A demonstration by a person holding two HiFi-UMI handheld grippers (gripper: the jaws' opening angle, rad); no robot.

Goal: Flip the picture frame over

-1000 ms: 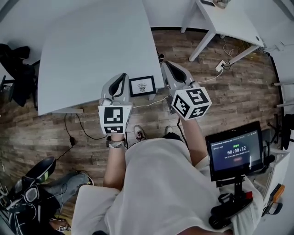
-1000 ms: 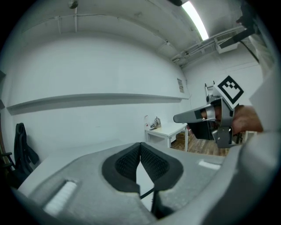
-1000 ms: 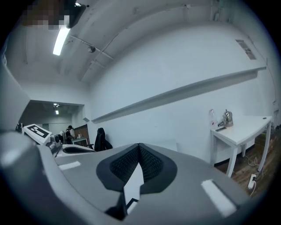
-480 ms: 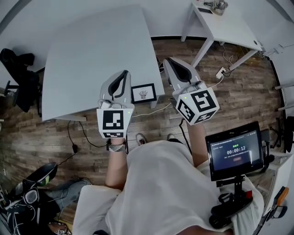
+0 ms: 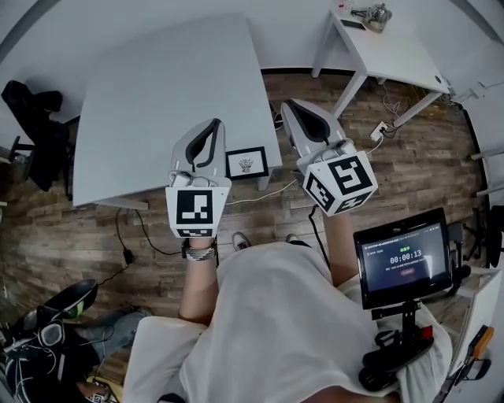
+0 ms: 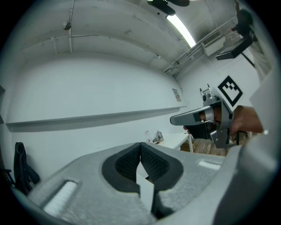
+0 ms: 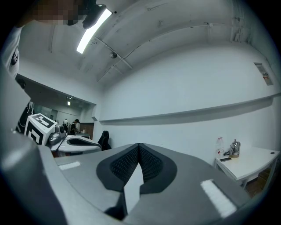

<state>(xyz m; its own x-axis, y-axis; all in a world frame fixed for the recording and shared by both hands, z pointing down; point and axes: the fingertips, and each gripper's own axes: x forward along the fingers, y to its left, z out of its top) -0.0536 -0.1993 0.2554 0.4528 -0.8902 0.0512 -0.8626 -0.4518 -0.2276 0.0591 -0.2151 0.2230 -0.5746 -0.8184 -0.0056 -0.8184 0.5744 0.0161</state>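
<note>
A small black picture frame lies face up, with a white print showing, at the near right corner of the grey table. In the head view my left gripper hovers just left of the frame. My right gripper is just right of it, off the table's corner. Neither touches the frame. Both point level at the wall. The left gripper view shows my left gripper shut and empty, with the right gripper at its side. My right gripper is also shut and empty.
A white side table with a metal kettle stands at the back right. A power strip and cables lie on the wooden floor. A screen on a stand is at my right hip. A dark chair stands left.
Both grippers have risen a little and rolled slightly, still shut. The picture frame has stayed in its place on the table.
</note>
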